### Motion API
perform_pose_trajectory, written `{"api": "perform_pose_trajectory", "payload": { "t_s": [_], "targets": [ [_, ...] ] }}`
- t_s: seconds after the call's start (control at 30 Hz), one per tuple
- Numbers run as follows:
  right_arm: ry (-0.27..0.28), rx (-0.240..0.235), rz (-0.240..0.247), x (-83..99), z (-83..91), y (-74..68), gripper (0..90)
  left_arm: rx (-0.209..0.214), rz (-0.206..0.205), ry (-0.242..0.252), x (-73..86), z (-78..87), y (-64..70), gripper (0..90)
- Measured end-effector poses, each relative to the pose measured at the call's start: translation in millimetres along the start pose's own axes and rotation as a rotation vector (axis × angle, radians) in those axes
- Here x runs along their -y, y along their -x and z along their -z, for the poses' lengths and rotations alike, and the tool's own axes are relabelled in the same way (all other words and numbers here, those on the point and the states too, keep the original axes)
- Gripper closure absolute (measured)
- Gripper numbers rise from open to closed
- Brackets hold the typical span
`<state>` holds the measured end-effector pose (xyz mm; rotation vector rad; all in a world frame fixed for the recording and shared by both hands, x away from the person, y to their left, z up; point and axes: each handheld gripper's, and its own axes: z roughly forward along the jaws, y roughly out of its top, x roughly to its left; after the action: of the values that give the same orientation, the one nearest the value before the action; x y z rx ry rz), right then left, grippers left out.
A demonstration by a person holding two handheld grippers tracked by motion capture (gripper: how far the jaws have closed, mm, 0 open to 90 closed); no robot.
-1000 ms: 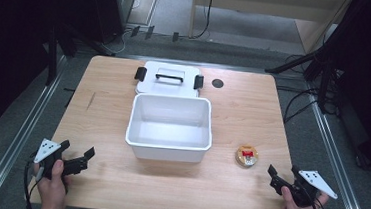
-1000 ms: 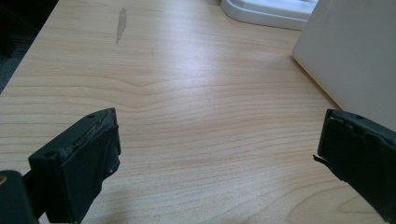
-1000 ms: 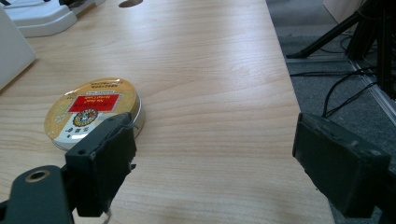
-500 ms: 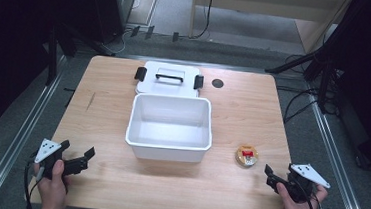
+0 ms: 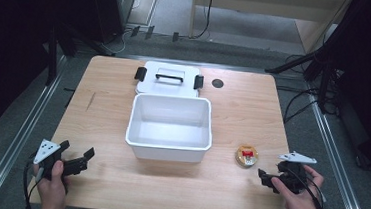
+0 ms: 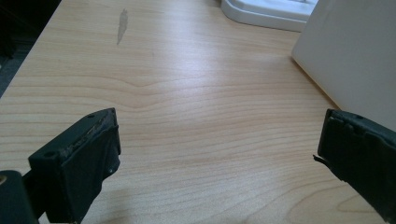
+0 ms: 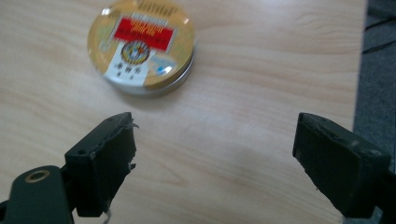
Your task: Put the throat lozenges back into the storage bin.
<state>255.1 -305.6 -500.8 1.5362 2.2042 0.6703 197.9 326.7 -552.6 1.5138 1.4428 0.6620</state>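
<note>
An open white plastic bin (image 5: 168, 142) stands in the middle of the wooden table, with nothing inside it. Its lid (image 5: 168, 78), with a black handle and clips, lies flat just behind it. A small round gold tin (image 5: 247, 156) with a red label rests to the right of the bin. My right gripper (image 5: 270, 175) sits open near the front right corner, close behind the tin. In the right gripper view the tin (image 7: 142, 44) lies just ahead and left of my right gripper (image 7: 215, 158). My left gripper (image 5: 77, 153) is open at the front left, with my left gripper (image 6: 217, 154) over bare wood.
A small black round mark (image 5: 217, 83) lies on the table to the right of the lid. The bin wall (image 6: 355, 56) rises at the right of the left gripper view. The table's right edge and grey floor (image 7: 378, 60) lie beside the right jaw.
My right gripper has shifted a little to the left, closer to the tin. The left gripper, bin and lid have stayed put.
</note>
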Motion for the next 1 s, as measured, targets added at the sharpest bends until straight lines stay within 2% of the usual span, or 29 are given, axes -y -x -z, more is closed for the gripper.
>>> {"api": "perform_pose_trajectory", "payload": {
  "t_s": [0.23,0.3,0.5,0.57,0.63,0.73,0.87,1.0],
  "targets": [
    [-0.191,-0.054,0.058,-13.2,-6.0,-9.0,13.2,0.002,0.0,-0.003,0.0,0.0,0.4,0.0],
    [-0.233,-0.05,0.09,-16.6,-7.1,-11.5,13.1,0.004,0.001,-0.002,0.1,0.1,0.0,0.0],
    [-0.318,-0.059,0.092,-29.7,-8.2,-15.5,12.8,0.006,0.005,0.001,0.1,0.2,-0.4,0.0],
    [-0.362,-0.027,0.11,-35.0,-10.3,-17.6,12.7,0.008,0.004,0.0,0.2,0.3,-0.5,0.0],
    [-0.39,-0.003,0.118,-39.3,-11.4,-19.3,11.3,0.007,0.004,-0.001,0.2,0.1,-0.4,0.0],
    [-0.427,-0.002,0.134,-47.1,-12.5,-23.1,0.0,0.008,0.004,-0.004,0.0,0.1,-0.4,0.0],
    [-0.462,-0.022,0.141,-53.7,-14.6,-28.4,0.0,0.01,0.005,-0.003,0.0,0.0,-0.6,0.0],
    [-0.482,-0.016,0.124,-60.7,-18.9,-31.4,0.0,0.011,0.004,-0.003,0.0,0.0,-0.7,0.0]
  ]
}}
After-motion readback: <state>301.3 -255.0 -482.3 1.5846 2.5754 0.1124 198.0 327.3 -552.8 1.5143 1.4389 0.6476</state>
